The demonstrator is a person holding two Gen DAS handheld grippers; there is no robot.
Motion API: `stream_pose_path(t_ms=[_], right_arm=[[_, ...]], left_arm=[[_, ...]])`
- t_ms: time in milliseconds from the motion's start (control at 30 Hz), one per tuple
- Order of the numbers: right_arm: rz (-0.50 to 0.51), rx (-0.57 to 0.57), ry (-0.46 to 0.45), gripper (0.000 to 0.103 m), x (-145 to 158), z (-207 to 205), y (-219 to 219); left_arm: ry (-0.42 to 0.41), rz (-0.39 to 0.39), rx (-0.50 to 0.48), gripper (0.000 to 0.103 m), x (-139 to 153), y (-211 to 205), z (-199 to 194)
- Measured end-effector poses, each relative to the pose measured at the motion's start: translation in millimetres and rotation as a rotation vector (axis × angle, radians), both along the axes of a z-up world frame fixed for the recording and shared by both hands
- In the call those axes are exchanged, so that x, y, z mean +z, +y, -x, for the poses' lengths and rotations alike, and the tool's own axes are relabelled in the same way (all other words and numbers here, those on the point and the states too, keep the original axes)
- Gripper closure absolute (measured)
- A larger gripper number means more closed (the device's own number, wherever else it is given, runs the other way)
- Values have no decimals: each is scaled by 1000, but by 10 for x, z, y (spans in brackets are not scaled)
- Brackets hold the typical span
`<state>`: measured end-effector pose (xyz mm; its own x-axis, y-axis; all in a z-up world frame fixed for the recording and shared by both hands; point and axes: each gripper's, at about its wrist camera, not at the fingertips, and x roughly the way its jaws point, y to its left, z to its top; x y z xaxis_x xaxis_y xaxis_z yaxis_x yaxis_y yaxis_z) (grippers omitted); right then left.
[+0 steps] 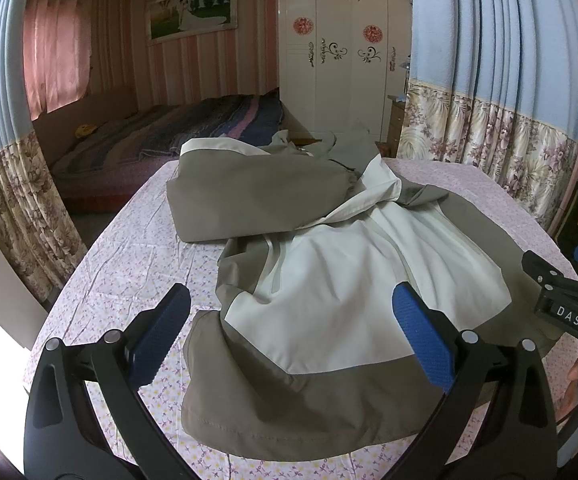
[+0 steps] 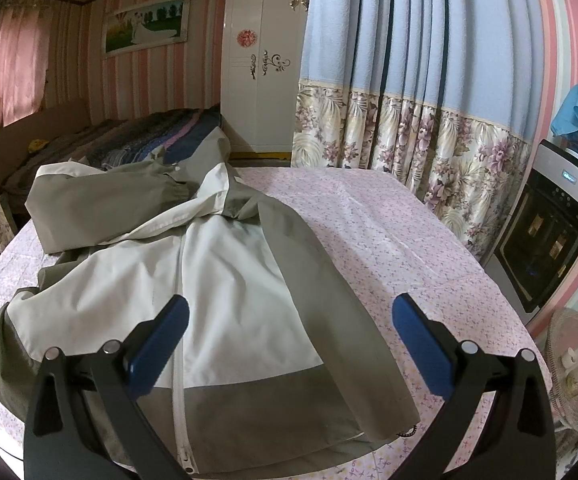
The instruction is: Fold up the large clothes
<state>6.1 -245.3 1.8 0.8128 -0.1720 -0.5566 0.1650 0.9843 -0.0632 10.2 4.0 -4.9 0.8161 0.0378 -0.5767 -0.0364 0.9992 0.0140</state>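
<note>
An olive and cream jacket [image 1: 329,280] lies on the table with the pink flowered cloth [image 1: 129,264], hem toward me. One sleeve [image 1: 249,196] is folded across its upper part. My left gripper [image 1: 291,332] is open and empty above the jacket's hem. The right gripper's body [image 1: 565,304] shows at the right edge of the left wrist view. In the right wrist view the jacket [image 2: 217,280] shows its white zipper [image 2: 179,392], and my right gripper [image 2: 289,340] is open and empty above the hem's right side.
A bed with a striped blanket [image 1: 193,128] stands behind the table. A white wardrobe [image 1: 341,52] is at the back. Flowered curtains [image 2: 409,132] hang to the right, with an oven [image 2: 549,232] and a fan [image 2: 573,364] beside the table's right edge.
</note>
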Motion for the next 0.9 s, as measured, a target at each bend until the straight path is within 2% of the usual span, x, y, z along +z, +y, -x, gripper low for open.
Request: stream_pose_path(t_ms=[733,900], right_arm=[[-2,1,8,2,-18,-9,-8],[16,3,-7,2,4,1,-70]], left_arm=[[8,-8,1,3,-13,4,-6],[70,-32,-25,3,-97,22,-97]])
